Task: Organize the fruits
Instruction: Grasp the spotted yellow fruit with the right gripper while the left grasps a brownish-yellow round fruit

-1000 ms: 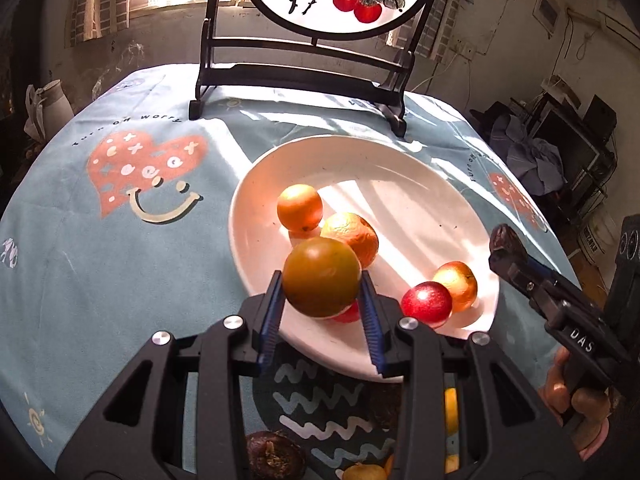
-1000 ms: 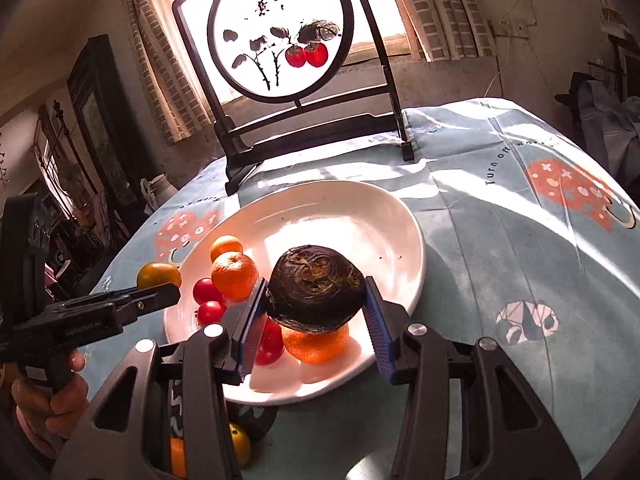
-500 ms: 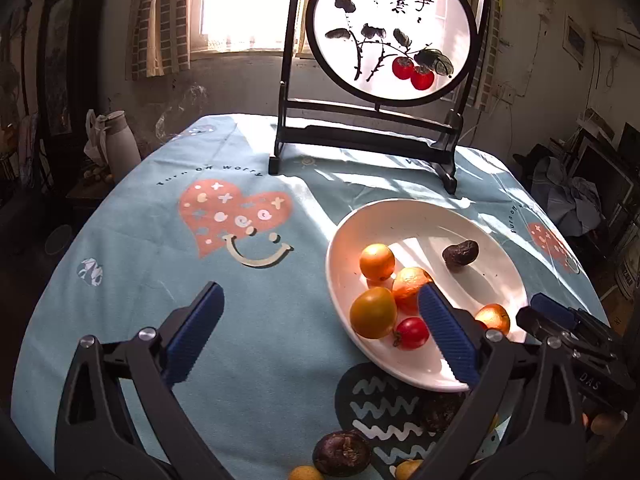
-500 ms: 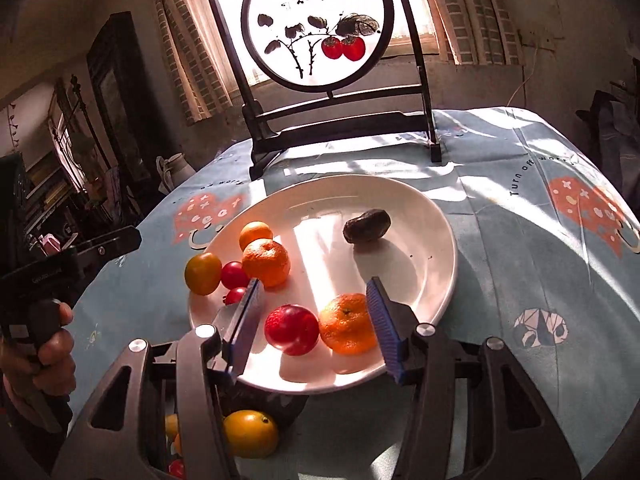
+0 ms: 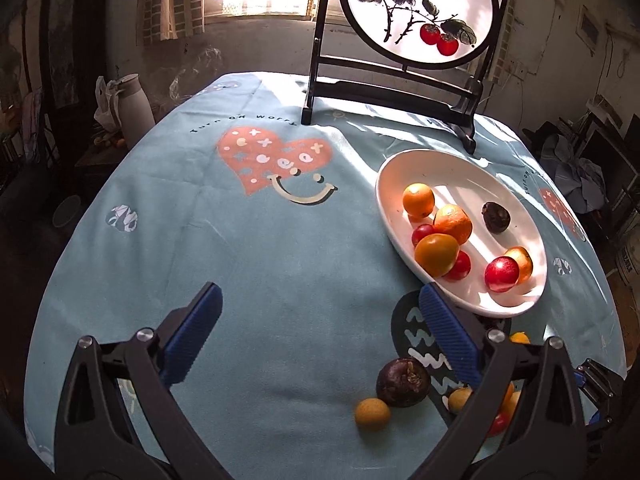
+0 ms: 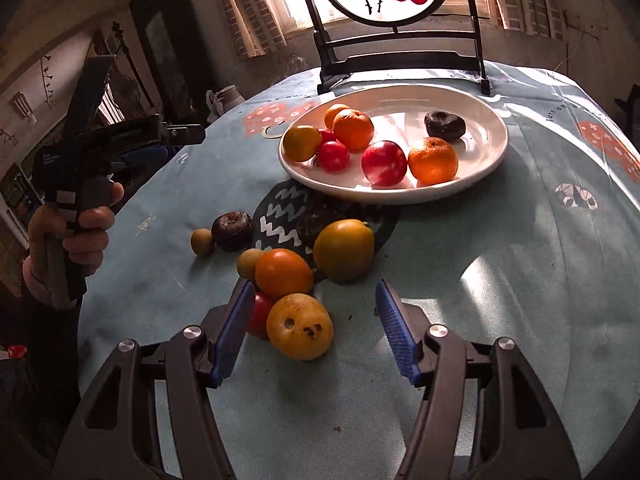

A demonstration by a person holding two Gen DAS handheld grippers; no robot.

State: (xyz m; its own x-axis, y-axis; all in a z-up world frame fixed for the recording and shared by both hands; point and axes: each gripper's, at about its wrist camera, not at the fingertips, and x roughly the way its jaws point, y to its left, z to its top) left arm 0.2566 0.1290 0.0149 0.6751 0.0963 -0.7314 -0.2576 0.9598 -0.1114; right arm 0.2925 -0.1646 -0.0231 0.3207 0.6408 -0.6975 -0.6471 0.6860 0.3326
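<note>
The white plate (image 5: 384,184) (image 6: 400,196) holds several fruits: oranges, red ones, a yellow-orange fruit (image 5: 436,254) and a dark wrinkled fruit (image 5: 496,218) (image 6: 445,124). Loose fruits lie on the cloth in front of the plate, among them a dark one (image 5: 403,382) and a small yellow one (image 5: 372,414). My left gripper (image 5: 320,320) is open wide over bare cloth, left of the plate, with nothing between its fingers. My right gripper (image 6: 313,285) is open over the loose pile. A spotted yellow fruit (image 6: 300,326) lies between its fingers, and the pads do not press on it.
A round painted screen on a black stand (image 5: 392,92) stands at the back of the round table, behind the plate. A white jug (image 5: 134,106) sits off the table to the left. A person's hand (image 6: 80,220) holds the left gripper at the table's left edge.
The left gripper let go of the yellow-orange fruit on the plate, opened wide and drew back to the left. The right gripper released the dark fruit onto the plate and pulled back over the loose fruits.
</note>
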